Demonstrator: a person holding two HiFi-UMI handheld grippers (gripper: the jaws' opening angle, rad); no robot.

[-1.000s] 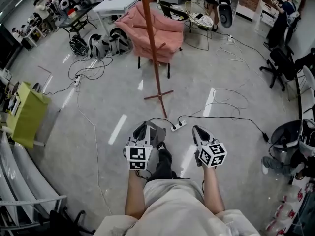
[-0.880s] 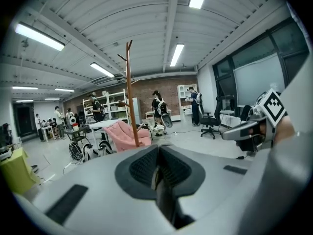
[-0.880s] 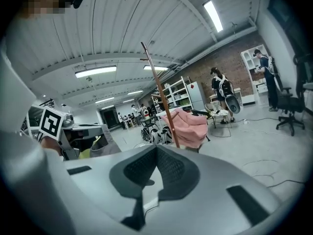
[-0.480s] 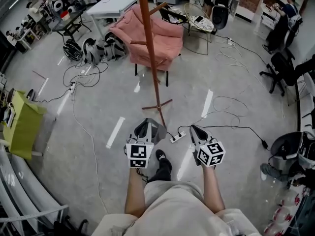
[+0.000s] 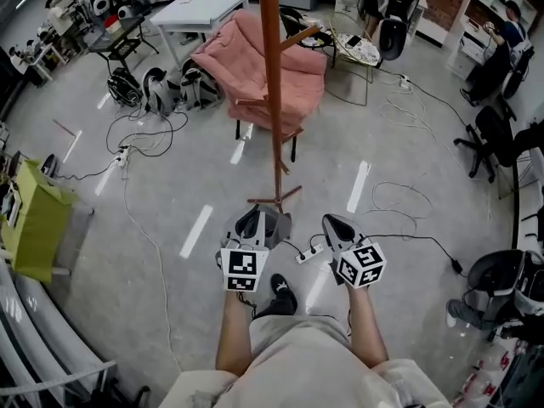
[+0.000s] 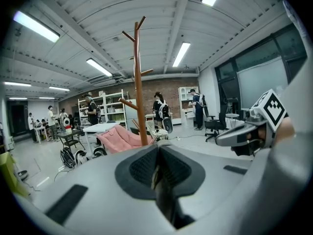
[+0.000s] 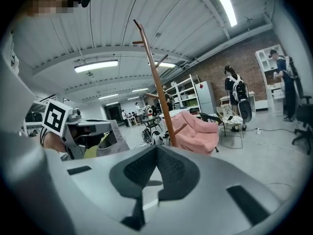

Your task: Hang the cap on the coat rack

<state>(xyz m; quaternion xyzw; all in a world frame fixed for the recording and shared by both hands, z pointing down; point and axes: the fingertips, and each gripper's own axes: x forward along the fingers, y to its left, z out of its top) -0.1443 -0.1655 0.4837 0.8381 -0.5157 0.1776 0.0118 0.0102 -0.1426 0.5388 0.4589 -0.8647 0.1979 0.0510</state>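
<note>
The brown wooden coat rack (image 5: pixel 273 100) stands on the floor just ahead of me, its base (image 5: pixel 274 199) close beyond both grippers. In the left gripper view the coat rack (image 6: pixel 137 92) rises straight ahead with bare pegs at the top. My left gripper (image 5: pixel 257 221) is shut on a grey cap (image 5: pixel 267 226). The right gripper view shows that cap (image 7: pixel 109 140) hanging from the left gripper (image 7: pixel 83 129), beside the coat rack (image 7: pixel 159 97). My right gripper (image 5: pixel 334 226) is level with the left one, its jaws a little apart with nothing between them.
A pink armchair (image 5: pixel 268 66) stands right behind the rack, with a white table (image 5: pixel 200 11) further back. A power strip and cables (image 5: pixel 308 252) lie on the floor under the grippers. A yellow-green cart (image 5: pixel 34 219) is at the left, an office chair (image 5: pixel 493 134) at the right.
The rack's base has come nearer to the grippers as I moved toward it. Both grippers kept their places and states.
</note>
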